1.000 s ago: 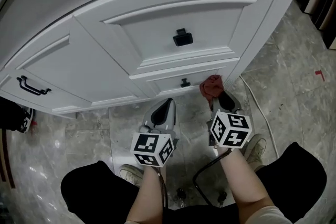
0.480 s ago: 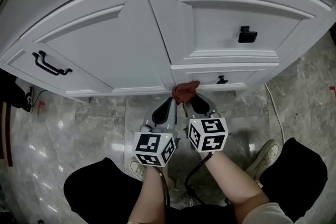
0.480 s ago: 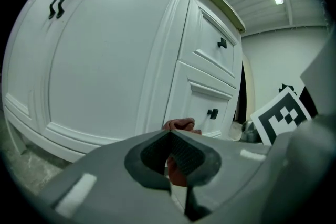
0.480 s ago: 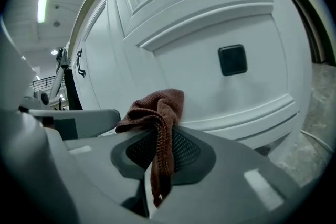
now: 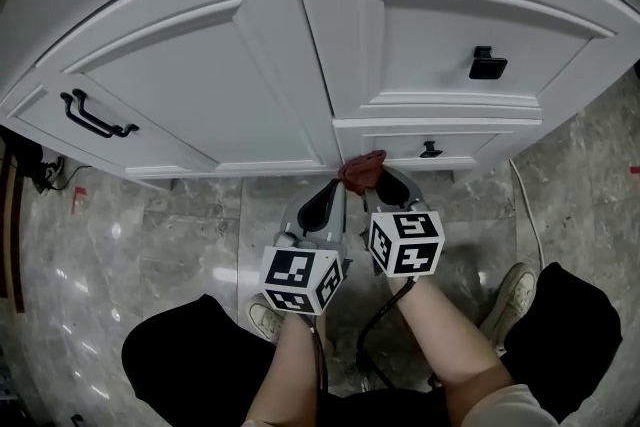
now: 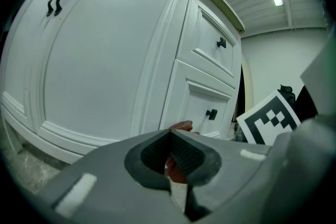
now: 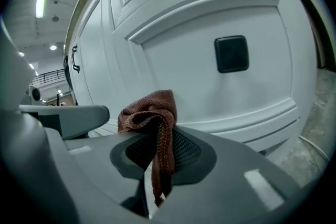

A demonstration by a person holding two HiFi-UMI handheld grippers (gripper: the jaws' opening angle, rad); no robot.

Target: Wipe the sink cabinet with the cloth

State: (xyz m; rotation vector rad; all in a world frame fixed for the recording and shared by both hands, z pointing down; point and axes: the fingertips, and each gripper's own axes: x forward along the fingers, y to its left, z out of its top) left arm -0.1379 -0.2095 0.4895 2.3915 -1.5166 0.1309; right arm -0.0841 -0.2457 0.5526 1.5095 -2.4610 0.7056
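Clamps cloth [image 5: 360, 169] in right gripper [image 5: 372, 177], now against the left corner of the lower drawer [image 5: 470, 147] after sweeping leftward past its knob [image 5: 431, 150]. Keeps left gripper [image 5: 328, 197] closed, empty, alongside. Leaves most of the sink cabinet [image 5: 200, 95] apparently unwiped.

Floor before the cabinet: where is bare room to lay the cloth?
Bare floor lies left, between the cabinet and the person's knee. The middle is crowded: left gripper, right gripper holding the cloth. A cable crosses the right side.
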